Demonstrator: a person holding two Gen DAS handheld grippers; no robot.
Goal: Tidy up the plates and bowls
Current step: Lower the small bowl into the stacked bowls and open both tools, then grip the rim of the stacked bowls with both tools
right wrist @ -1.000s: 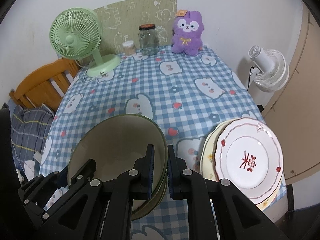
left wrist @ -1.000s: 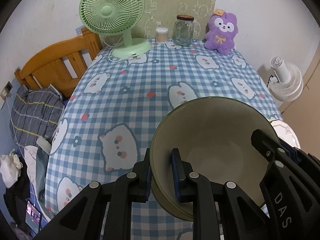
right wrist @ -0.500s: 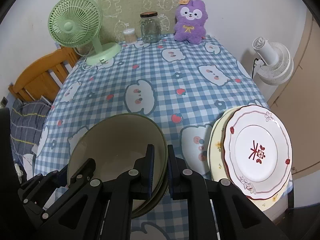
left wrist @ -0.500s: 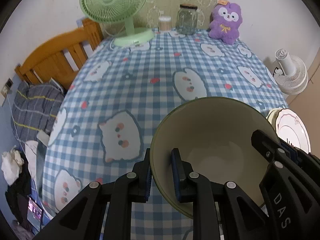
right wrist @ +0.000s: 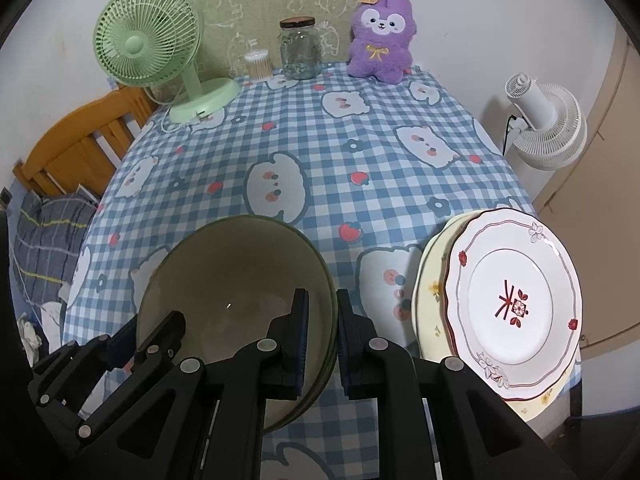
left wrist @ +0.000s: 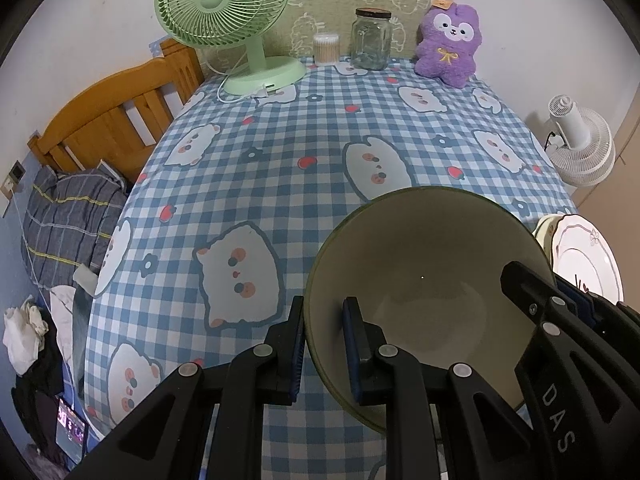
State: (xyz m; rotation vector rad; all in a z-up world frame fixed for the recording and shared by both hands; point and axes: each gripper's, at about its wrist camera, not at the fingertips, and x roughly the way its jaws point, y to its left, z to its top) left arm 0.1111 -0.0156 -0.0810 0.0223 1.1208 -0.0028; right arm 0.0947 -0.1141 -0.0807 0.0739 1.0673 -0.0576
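A large olive-green bowl [left wrist: 424,264] is held above the checked tablecloth, near the table's front edge. My left gripper [left wrist: 323,332] is shut on its left rim. My right gripper [right wrist: 322,322] is shut on its right rim; the bowl also shows in the right wrist view [right wrist: 236,276], where a second rim shows just under it. A white plate with a red mark [right wrist: 514,304] lies on a cream flowered plate [right wrist: 430,296] at the front right; the white plate's edge also shows in the left wrist view [left wrist: 584,256].
At the back stand a green desk fan [left wrist: 224,4], a cotton-swab tub [left wrist: 326,48], a glass jar [left wrist: 371,38] and a purple plush toy [left wrist: 450,46]. A wooden bed frame [left wrist: 116,120] is left of the table. A white floor fan [right wrist: 544,124] stands to the right.
Both grippers, still shut on the bowl, tilted down and then back up; the view is again close to the one a second ago. The plates have not moved.
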